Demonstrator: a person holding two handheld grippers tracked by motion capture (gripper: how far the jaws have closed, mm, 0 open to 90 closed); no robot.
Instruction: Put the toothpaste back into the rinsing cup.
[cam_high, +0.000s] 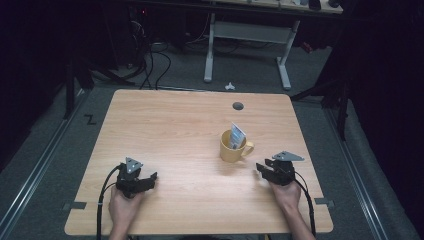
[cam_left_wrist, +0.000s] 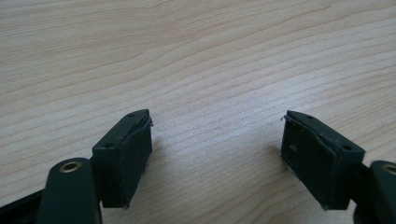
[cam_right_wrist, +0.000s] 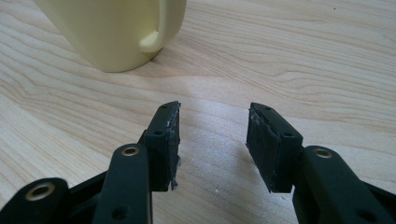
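High view first: nearest, at the front edge of the light wooden desk (cam_high: 165, 125), two black two-jaw grippers are held, one per hand. On the left gripper (cam_high: 141, 181) the jaws are seen wide apart over bare wood, nothing between them. On the right gripper (cam_high: 266, 170) the jaws are also parted and empty, aimed at the one pale yellow ceramic mug (cam_high: 233, 146) just beyond, right of the desk's centre, its handle turned toward that gripper. One white-and-blue paper sachet (cam_high: 238, 135) is stood inside the mug. The sachet would best be approached from above, with the mug left undisturbed. Farther off, one round grey cable port (cam_high: 238, 106) is set.
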